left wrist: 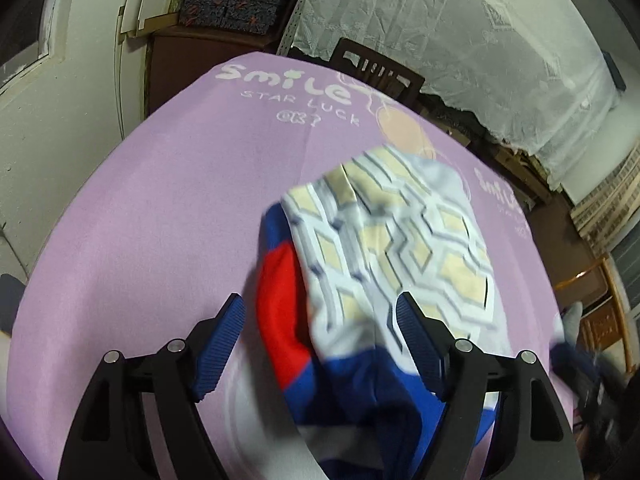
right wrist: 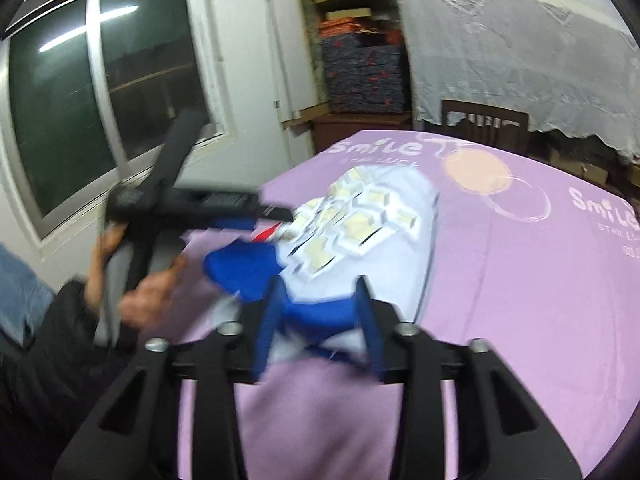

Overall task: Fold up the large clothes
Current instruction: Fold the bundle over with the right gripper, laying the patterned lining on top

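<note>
One big piece of clothing [left wrist: 384,240] lies bunched up near the middle of the purple table cover [left wrist: 160,208], a bit toward the near edge. It is white with yellow diamond shapes, and it has blue and red parts too. It looks folded over at least once, because the white side is lying on top of the blue side. But it is lumpy, not flat and neat, so I think the folding is only partly done.

The left gripper [left wrist: 320,320] has its fingers spread wide. The cloth sits between them, but they are not squeezing it.

The right gripper [right wrist: 320,300] has its fingers closer together, with blue cloth between them. The picture is blurry, so I cannot tell if they really pinch it.

What is left, I think: smooth the lumps, fold the blue part in, and make a tidy pile.
</note>
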Tool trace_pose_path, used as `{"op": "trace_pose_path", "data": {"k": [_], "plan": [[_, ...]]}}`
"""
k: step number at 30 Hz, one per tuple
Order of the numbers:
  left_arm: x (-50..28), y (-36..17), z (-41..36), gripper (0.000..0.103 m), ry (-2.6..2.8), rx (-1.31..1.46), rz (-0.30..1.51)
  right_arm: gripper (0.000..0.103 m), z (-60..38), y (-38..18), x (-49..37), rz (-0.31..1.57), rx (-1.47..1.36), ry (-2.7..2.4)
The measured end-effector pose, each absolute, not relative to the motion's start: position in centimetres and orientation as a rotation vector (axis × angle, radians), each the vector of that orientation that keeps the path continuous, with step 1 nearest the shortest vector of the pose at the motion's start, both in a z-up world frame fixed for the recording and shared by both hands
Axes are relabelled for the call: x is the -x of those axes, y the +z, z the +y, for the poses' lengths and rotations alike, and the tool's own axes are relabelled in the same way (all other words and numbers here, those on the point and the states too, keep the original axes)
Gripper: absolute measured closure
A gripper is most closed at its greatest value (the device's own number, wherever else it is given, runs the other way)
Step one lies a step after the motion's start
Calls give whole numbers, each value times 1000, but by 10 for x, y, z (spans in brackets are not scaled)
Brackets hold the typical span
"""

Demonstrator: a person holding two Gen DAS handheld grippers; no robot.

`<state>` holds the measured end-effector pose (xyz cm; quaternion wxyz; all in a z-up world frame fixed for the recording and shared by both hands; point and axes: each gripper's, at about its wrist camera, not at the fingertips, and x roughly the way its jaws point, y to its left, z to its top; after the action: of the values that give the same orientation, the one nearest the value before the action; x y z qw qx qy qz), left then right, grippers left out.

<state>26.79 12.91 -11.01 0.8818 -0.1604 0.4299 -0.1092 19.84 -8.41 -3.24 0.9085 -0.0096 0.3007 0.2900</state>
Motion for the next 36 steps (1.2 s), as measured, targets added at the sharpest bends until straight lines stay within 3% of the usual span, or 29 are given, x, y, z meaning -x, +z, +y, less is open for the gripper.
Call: {"op": "trace_pose_path", "data": {"k": [1, 9, 11, 19, 25, 27, 28, 29, 31, 36], "plan": [[-266, -114, 125, 24, -237, 333, 908, 92, -80, -29, -205, 628, 22, 586], [-274, -139, 105, 20, -239, 277, 986, 95, -47, -55, -282, 747, 22, 479], [-276, -145, 103, 17, -250, 285, 996, 103, -53, -76, -292, 795, -9, 452], [-275, -147, 92, 13, -227, 223, 983, 103, -83, -108, -297, 831, -139, 486], [-280, -140, 111, 15, -279, 355, 988, 103, -94, -106, -293, 826, -208, 530], [-280, -136, 122, 15, -291, 412, 963, 98, -106, -101, -288, 811, -274, 571], [-280, -134, 128, 15, -302, 445, 952, 87, -110, -97, -286, 802, -289, 572], [-280, -133, 133, 15, -318, 477, 945, 65, -116, -91, -283, 780, -312, 568], [-282, -132, 140, 15, -356, 538, 940, 40, -127, -82, -279, 743, -347, 544], [-289, -139, 139, 15, -409, 581, 967, 36, -151, -80, -282, 750, -452, 549]]}}
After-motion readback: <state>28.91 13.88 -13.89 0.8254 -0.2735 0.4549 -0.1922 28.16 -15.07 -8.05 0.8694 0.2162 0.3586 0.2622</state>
